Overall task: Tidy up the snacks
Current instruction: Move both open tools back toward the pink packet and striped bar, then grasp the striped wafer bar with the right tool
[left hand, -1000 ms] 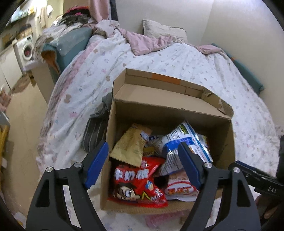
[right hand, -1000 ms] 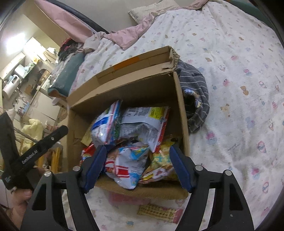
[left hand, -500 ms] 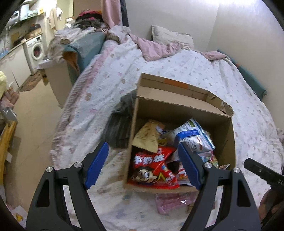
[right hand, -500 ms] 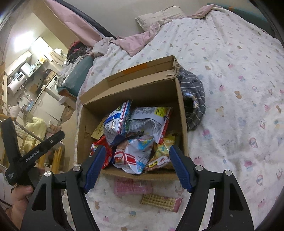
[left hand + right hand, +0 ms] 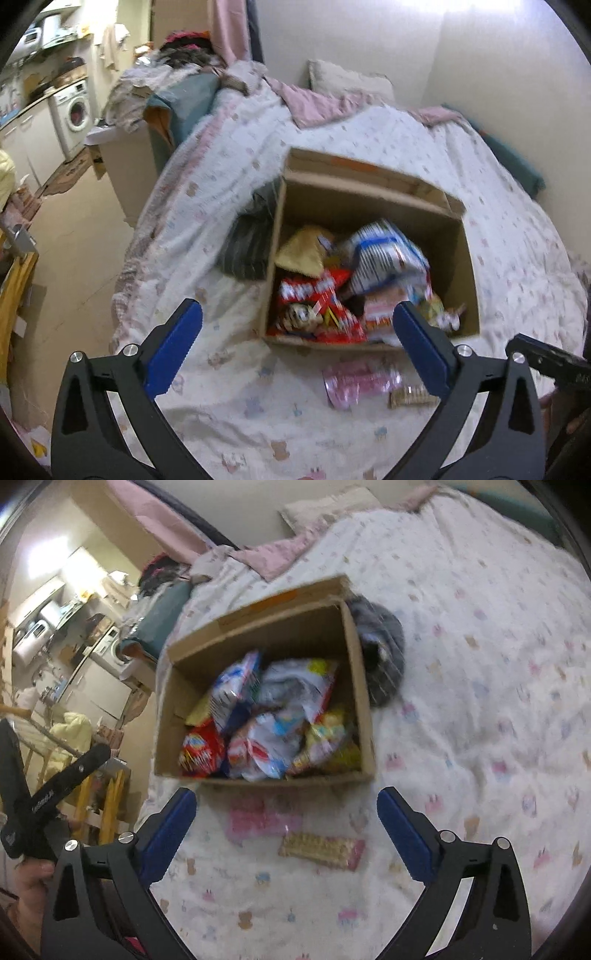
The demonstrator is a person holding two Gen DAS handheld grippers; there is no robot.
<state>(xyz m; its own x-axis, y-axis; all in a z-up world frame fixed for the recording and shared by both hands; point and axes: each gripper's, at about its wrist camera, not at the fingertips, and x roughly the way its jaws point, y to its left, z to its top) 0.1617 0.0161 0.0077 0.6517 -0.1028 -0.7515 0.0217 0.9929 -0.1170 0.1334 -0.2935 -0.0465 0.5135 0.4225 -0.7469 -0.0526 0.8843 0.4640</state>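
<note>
Bedding with a small cartoon print is my work surface, so nothing here sits flat or firm. On it stands the box (image 5: 364, 716), flaps folded back, already heaped with snack bags — a red bag (image 5: 201, 751) in the near left corner, a blue-and-white bag (image 5: 384, 251) propped high in the middle, yellow packs (image 5: 328, 738) toward the right wall. They lean on each other because the box is nearly full; I judge anything added has to go on top, not be slotted in.

Two snacks are not yet in. A pink pack (image 5: 258, 818) lies on the quilt (image 5: 480, 701) just beside the box's near wall, and a biscuit pack (image 5: 319, 849) lies a little nearer to me, close to the pink one; whether they touch I cannot tell through the blur.

My right gripper (image 5: 286, 834) is over these two, jaws opening wide, nothing between the pads. My left gripper (image 5: 295, 350) hangs over bare quilt near the box's front corner, jaws also opening, empty. I take the spread as readiness for a flat pack that needs a broad bite.

Beside the box's far side a striped grey cloth (image 5: 384, 657) is bunched against the cardboard — not a snack, so I leave it. Beyond lie a pillow (image 5: 347, 79) and, off the bed, a washing machine (image 5: 75, 109).
</note>
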